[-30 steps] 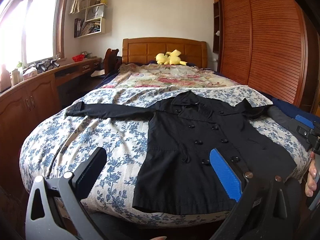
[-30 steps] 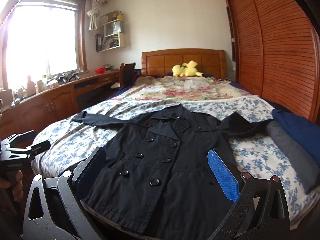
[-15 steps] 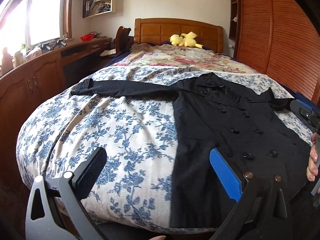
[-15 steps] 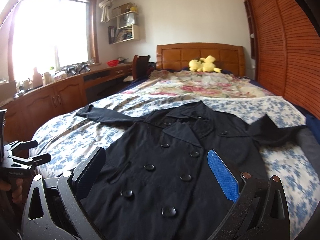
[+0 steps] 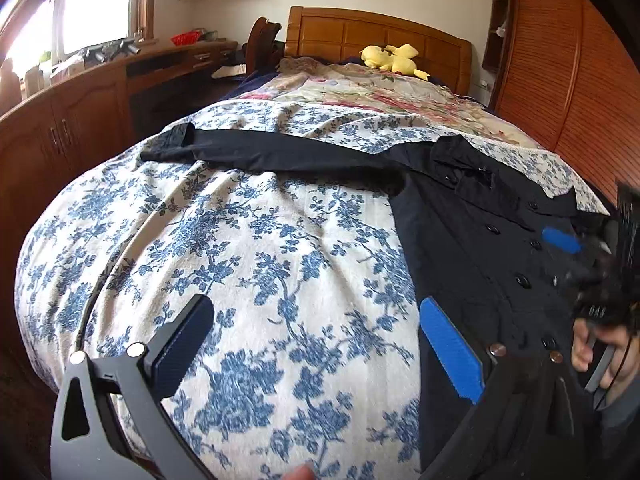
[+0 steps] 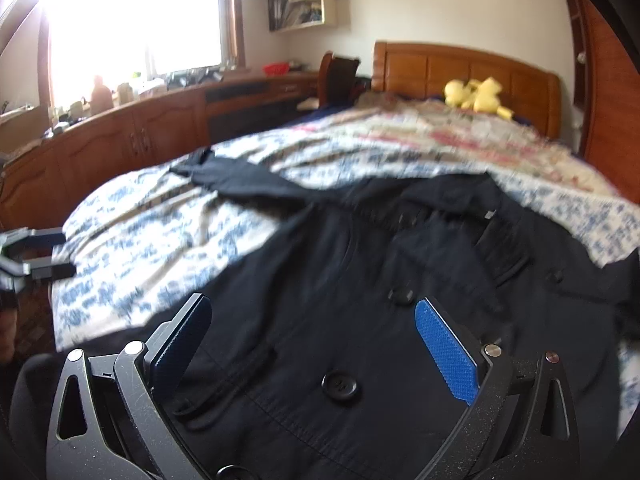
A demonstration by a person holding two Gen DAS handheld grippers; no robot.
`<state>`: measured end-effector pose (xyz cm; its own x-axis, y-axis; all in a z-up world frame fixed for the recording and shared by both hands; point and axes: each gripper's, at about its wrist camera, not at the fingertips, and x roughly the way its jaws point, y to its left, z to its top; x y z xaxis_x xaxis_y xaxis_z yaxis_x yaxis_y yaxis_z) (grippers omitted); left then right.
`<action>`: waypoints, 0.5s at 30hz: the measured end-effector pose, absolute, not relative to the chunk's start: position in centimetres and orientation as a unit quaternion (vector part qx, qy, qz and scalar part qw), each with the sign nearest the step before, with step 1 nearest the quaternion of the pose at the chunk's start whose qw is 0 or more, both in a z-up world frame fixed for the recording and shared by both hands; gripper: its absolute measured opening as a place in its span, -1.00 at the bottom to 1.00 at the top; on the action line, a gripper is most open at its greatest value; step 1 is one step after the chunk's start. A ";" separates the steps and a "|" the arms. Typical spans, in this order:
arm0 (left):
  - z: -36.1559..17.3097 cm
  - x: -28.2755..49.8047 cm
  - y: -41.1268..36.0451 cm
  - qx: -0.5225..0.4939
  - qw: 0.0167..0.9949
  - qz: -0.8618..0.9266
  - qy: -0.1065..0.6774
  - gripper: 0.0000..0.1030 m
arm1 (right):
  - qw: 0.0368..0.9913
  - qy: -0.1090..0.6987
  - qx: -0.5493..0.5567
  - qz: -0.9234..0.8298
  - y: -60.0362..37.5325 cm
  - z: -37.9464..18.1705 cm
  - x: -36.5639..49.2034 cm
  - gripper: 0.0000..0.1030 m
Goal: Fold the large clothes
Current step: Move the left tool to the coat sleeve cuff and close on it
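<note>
Left wrist view: since a second ago my left gripper (image 5: 316, 344) has swung away from the coat (image 5: 480, 240) hem toward the bare quilt (image 5: 260, 260). The coat lies flat, front up, on the right half of the bed (image 5: 380, 36), and its near sleeve (image 5: 260, 152) stretches straight out to the left across the quilt. I judge this shift as lining up on that sleeve, the first part to fold in. The left gripper hangs low over the quilt near the foot of the bed, tilted slightly down. Its fingers are spread wide and grip nothing. At the right edge, the right gripper (image 5: 568, 248) shows blurred over the button rows, with a hand (image 5: 600, 344) on its handle.

Right wrist view: compared with a second ago, my right gripper (image 6: 316, 344) sits much closer to the coat (image 6: 360, 280); black cloth now fills the lower frame. One button (image 6: 339, 386) lies between the fingers. The picture is motion-blurred, so fine detail is unreliable. The gripper points along the coat front toward the collar (image 6: 460, 200), low over the fabric. Its fingers are spread wide; I cannot tell whether the tips touch cloth. No fold is made yet. The left gripper (image 6: 36, 254) shows at the left edge, beside the quilt (image 6: 160, 240).
</note>
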<state>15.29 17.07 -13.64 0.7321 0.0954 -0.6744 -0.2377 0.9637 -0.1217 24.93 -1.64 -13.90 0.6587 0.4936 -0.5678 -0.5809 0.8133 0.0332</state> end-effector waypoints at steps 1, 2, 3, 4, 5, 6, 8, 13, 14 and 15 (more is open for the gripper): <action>-13.7 15.7 17.6 -0.105 0.924 0.092 0.355 1.00 | 0.905 0.295 -0.076 0.298 -1.5 -14.2 25.2 1.00; -13.8 16.1 18.1 -0.109 0.923 0.094 0.356 1.00 | 0.903 0.298 -0.075 0.299 -1.5 -14.3 25.2 1.00; -13.9 16.8 19.0 -0.117 0.922 0.096 0.356 1.00 | 0.903 0.298 -0.073 0.301 -1.5 -14.4 25.1 1.00; -14.1 17.3 19.5 -0.123 0.920 0.093 0.359 1.00 | 0.903 0.296 -0.071 0.303 -1.6 -14.4 25.1 1.00; -14.2 17.9 20.1 -0.129 0.917 0.091 0.365 1.00 | 0.903 0.297 -0.069 0.303 -1.7 -14.5 25.1 1.00; -14.5 18.8 20.9 -0.133 0.914 0.090 0.373 1.00 | 0.902 0.299 -0.069 0.303 -1.7 -14.6 25.2 1.00; -14.8 20.0 21.8 -0.129 0.913 0.095 0.376 1.00 | 0.901 0.303 -0.068 0.302 -1.6 -14.7 25.2 1.00; -15.9 23.9 25.3 -0.136 0.906 0.096 0.388 1.00 | 0.901 0.307 -0.074 0.297 -1.4 -15.0 25.4 1.00; -16.3 25.1 26.3 -0.145 0.903 0.096 0.394 0.99 | 0.901 0.309 -0.075 0.296 -1.4 -15.1 25.4 1.00; -16.7 26.0 27.0 -0.150 0.899 0.097 0.399 0.95 | 0.901 0.309 -0.076 0.296 -1.3 -15.2 25.5 1.00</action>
